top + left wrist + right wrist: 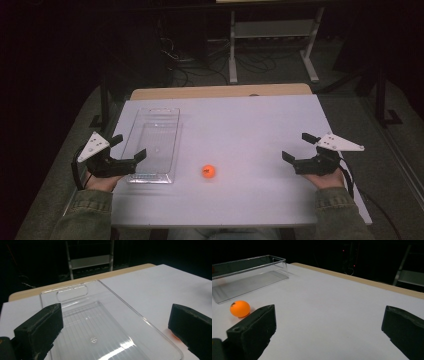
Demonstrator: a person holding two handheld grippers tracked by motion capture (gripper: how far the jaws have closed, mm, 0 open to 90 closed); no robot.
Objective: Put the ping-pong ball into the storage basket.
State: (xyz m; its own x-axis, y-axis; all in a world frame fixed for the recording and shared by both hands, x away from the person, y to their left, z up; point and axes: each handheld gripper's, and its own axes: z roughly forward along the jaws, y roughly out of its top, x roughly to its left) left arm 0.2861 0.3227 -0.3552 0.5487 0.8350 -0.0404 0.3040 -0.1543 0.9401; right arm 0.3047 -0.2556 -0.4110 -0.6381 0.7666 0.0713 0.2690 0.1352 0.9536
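**Both grippers open, ball lying between them**

Your left gripper (131,147) is hovering with its jaws spread wide at the near left corner of the clear tray (152,145), and your right gripper (298,145) is sitting near the right edge of the table (250,120), jaws equally wide, gripping nothing.

From the high view you are getting the whole layout: the orange ball (208,171) is resting on the table just right of the tray's near end, roughly midway between your two hands but nearer the left one. The left gripper view is looking along the tray (100,322), showing its ribbed floor, the handle slot at the far end and nothing lying inside; of the ball it is catching just an orange sliver (175,336) beside the right-hand jaw. The right gripper view is giving you the tray (249,275) from the side, so its upright walls are showing, and the ball (240,308) is sitting clear of the tray, just beyond the left-hand jaw and well apart from the gripper itself.

You are working with two grippers, one ball, one tray and one table.
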